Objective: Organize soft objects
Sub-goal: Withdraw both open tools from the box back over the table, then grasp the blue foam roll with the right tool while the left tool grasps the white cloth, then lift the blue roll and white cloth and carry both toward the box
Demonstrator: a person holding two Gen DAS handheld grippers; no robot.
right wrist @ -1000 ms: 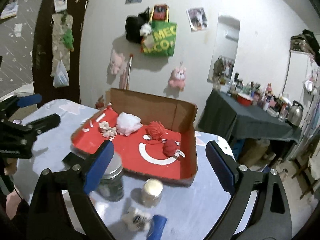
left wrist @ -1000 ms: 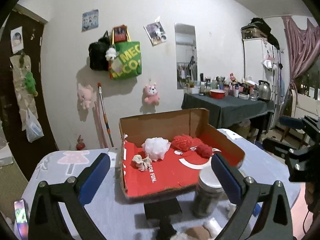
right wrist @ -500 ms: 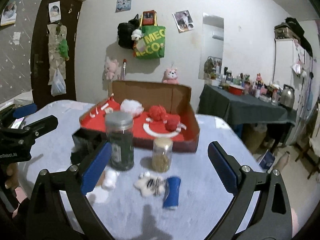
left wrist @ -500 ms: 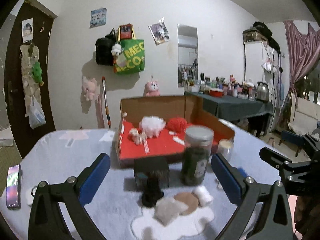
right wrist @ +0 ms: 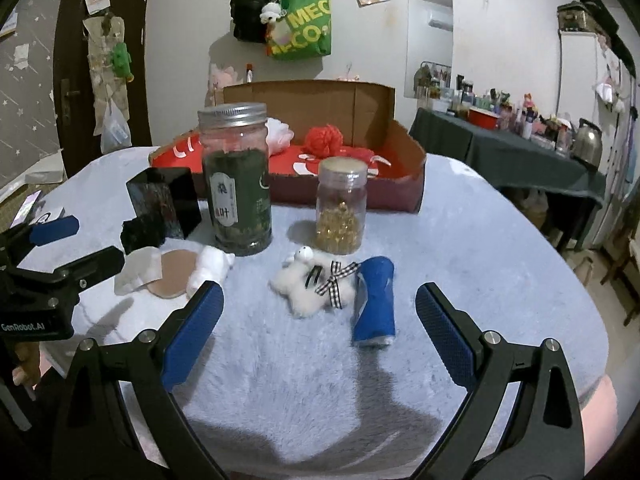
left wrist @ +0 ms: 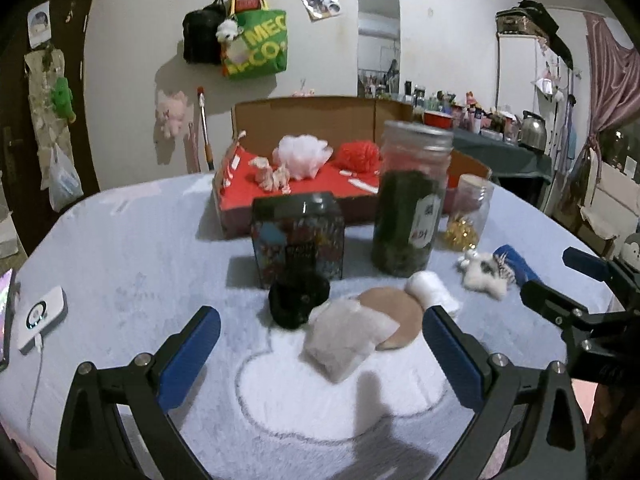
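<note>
A cardboard box (left wrist: 304,120) (right wrist: 404,152) with a red floor holds a white puff (left wrist: 304,154), a red yarn ball (left wrist: 358,154) (right wrist: 324,140) and a small beige toy (left wrist: 272,176). On the fuzzy table lie a white cloth pad (left wrist: 344,338) (right wrist: 134,272), a tan round pad (left wrist: 394,314) (right wrist: 174,276), a white roll (left wrist: 432,288) (right wrist: 210,266), a black fuzzy lump (left wrist: 298,300) (right wrist: 142,232) and a white plush with a checked bow (right wrist: 310,284) (left wrist: 482,272). My left gripper (left wrist: 320,352) is open just short of the cloth pad. My right gripper (right wrist: 320,328) is open near the plush.
A tall jar of dark leaves (left wrist: 410,200) (right wrist: 236,180), a small jar of gold bits (right wrist: 340,204) (left wrist: 466,212) and a dark printed tin (left wrist: 298,236) stand before the box. A blue roll (right wrist: 374,300) lies by the plush. A white charger puck (left wrist: 42,314) sits left.
Both grippers have dropped lower and pulled back from the box, so the near-table soft items now lie right ahead of the fingers. Both stayed open.
</note>
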